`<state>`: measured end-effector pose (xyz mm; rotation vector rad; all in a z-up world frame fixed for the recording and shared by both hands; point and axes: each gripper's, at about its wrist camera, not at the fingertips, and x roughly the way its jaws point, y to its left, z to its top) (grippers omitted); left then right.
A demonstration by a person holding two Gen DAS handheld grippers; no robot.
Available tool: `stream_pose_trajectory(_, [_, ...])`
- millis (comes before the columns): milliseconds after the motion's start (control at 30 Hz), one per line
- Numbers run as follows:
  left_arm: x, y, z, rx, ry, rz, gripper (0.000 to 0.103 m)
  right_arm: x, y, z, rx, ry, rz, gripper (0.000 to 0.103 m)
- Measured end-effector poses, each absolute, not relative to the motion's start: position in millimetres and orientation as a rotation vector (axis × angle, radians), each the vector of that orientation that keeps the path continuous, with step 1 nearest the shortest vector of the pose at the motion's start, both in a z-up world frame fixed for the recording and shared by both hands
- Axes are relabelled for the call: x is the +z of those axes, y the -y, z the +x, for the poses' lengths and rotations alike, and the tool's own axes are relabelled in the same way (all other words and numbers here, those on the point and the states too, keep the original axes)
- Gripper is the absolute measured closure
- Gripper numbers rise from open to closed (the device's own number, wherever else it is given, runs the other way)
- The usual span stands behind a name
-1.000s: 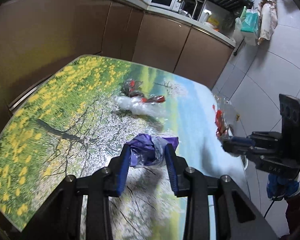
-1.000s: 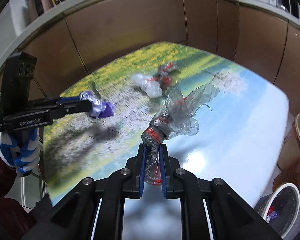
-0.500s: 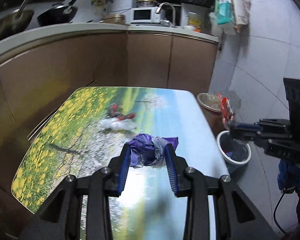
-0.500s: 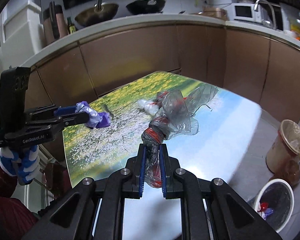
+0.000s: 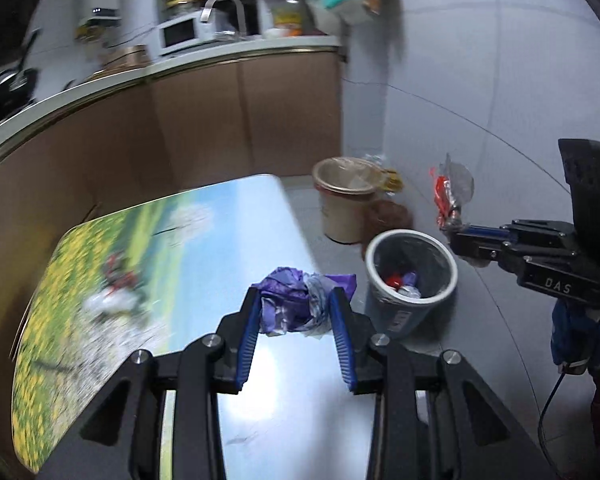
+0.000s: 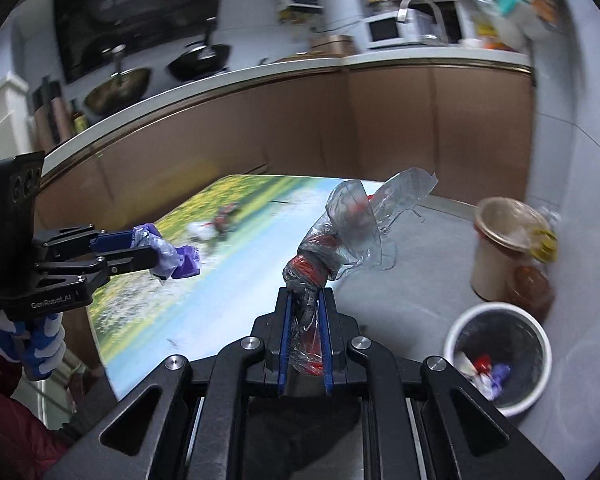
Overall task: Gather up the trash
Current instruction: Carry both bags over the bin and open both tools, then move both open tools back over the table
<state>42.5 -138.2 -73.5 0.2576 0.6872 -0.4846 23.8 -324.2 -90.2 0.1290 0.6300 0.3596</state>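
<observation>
My left gripper (image 5: 296,312) is shut on a crumpled purple wrapper (image 5: 296,300), held above the table's right edge; it also shows in the right wrist view (image 6: 176,258). My right gripper (image 6: 305,312) is shut on a clear plastic wrapper with red print (image 6: 340,236), held in the air right of the table; it shows in the left wrist view (image 5: 450,196) above the floor. A white trash bin (image 5: 414,276) with some trash in it stands on the floor beside the table, low right in the right wrist view (image 6: 498,356).
The table (image 5: 220,240) has a flower-field print and still holds a clear-and-red wrapper pile (image 5: 116,288). A beige lidded bucket (image 5: 344,208) and a brown jar (image 6: 532,292) stand behind the bin. Brown cabinets (image 5: 240,120) line the back.
Both grippers have lifted and swung right with their wrappers, away from the table's middle. The trash bin and bucket have come into view and are now closer.
</observation>
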Motion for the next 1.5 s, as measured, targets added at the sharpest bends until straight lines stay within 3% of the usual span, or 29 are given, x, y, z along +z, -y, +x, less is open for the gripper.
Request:
stream_pose_trajectory(467, [-129,339,161,-0.738,-0.789,0.337,0.07,-192,465,79,0.031,-0.755,0.349,0.09])
stream_pose_trajectory(800, [-195,434,239,-0.767,-0.911,0.276,0.063,-263,526,145,-0.105,-0.862,0.394,0.085])
stream_pose_trajectory(833, [-198,437,241,-0.77,-0.919,0.27,0.062,-268,530,150,-0.12,-0.869,0.4,0.082])
stream_pose_trajectory(900, [-205,444,246,-0.772,-0.928,0.256,0.054,-275,536,154,-0.148,-0.874,0.403,0.065])
stream_pose_trajectory(967, [-206,447,249,-0.776,-0.924,0.246,0.052,-281,540,156,-0.172,-0.881,0.408,0.061])
stream_pose_trajectory(1200, [-187,419,236,-0.742,-0.875,0.213,0.052,-272,534,144,-0.197,-0.883,0.384,0.059])
stream_pose_trajectory(1500, [-141,351,184,-0.624,-0.747,0.21,0.051,-212,492,111,-0.155,-0.789,0.336,0.058])
